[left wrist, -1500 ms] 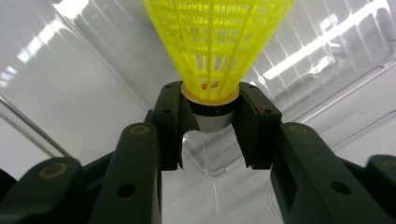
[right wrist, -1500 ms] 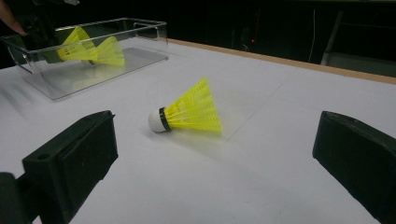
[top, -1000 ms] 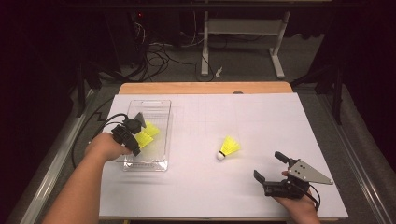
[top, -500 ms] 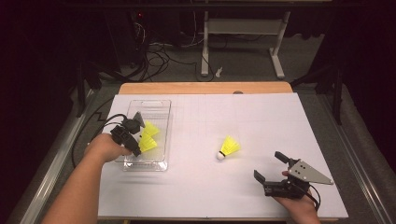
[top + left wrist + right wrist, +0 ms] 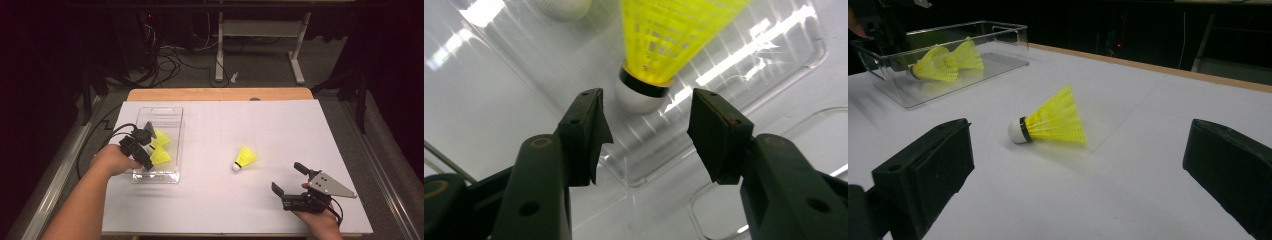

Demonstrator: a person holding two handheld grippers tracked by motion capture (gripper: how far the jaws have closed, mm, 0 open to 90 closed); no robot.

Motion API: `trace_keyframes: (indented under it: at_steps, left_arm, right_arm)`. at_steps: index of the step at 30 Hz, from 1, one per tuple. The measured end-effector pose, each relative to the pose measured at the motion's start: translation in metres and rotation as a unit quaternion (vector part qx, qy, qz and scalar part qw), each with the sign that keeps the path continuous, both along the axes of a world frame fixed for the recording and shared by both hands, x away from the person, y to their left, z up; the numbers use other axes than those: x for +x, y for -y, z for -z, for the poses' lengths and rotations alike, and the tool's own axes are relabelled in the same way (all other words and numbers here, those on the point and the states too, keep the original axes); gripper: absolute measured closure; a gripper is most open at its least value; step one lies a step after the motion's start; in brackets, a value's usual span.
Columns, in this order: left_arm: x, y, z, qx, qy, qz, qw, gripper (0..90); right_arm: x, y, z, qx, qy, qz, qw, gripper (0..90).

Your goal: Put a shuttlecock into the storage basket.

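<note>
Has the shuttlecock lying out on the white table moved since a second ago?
No. The loose shuttlecock lies at the same spot right of the clear box, cork toward the right gripper, which rests open beside it.

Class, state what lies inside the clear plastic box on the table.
Two yellow shuttlecocks lie inside the clear box; the left gripper and hand cover part of its near left corner.

In the left gripper view, the shuttlecock's (image 5: pixel 659 45) skirt is cut off by the top edge, as is a second white cork (image 5: pixel 564 7) at the far left. In the high view, the left gripper (image 5: pixel 142 150) hides part of the box (image 5: pixel 172 145), and the right hand (image 5: pixel 320 220) is cut off by the near edge.
</note>
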State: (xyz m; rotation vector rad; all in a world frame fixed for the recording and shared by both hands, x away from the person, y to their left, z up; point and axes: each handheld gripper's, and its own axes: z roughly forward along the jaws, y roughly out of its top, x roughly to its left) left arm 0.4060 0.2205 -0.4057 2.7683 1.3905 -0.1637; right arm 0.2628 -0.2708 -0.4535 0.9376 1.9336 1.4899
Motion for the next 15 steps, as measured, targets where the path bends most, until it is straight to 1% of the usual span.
trace_keyframes:
  at_steps: [2,3,4,5,6,7,10,13,15]
  left_arm:
    - [-0.001,0.000,-0.002,-0.001,0.004,0.003,1.0000,47.6]
    - [-0.002,0.000,-0.004,-0.008,0.003,0.003,1.0000,47.1]
    - [-0.002,0.000,-0.005,-0.009,0.004,0.004,0.9999,46.6]
    - [-0.003,0.000,-0.008,-0.010,0.008,0.002,0.9999,46.2]
    - [-0.004,0.000,-0.010,-0.012,0.006,-0.003,0.9999,45.3]
    - [-0.005,-0.001,-0.011,-0.013,0.007,-0.003,0.9999,44.6]
    - [-0.009,0.000,-0.014,-0.013,0.008,-0.002,0.9999,42.6]
    - [-0.011,-0.002,-0.018,-0.012,0.007,-0.008,0.9999,40.4]
    - [-0.013,-0.004,-0.021,-0.016,0.007,-0.012,0.9998,39.5]
  right_arm:
    - [0.000,0.000,0.000,0.000,0.000,0.000,1.0000,0.7]
    - [0.000,0.000,0.000,0.000,0.000,0.000,1.0000,0.7]
    - [0.000,0.000,0.000,0.001,0.000,0.000,1.0000,0.7]
    - [0.000,0.000,0.000,0.001,0.000,0.000,1.0000,0.6]
    - [0.000,0.000,0.000,0.000,0.000,0.000,1.0000,0.6]
    - [0.000,0.000,0.000,0.000,0.001,0.000,1.0000,0.7]
    - [0.000,0.000,-0.001,0.000,0.001,-0.001,1.0000,0.6]
    - [0.000,0.000,-0.001,0.001,0.002,0.000,1.0000,0.7]
    - [0.000,0.000,0.000,0.000,0.002,0.000,1.0000,0.7]
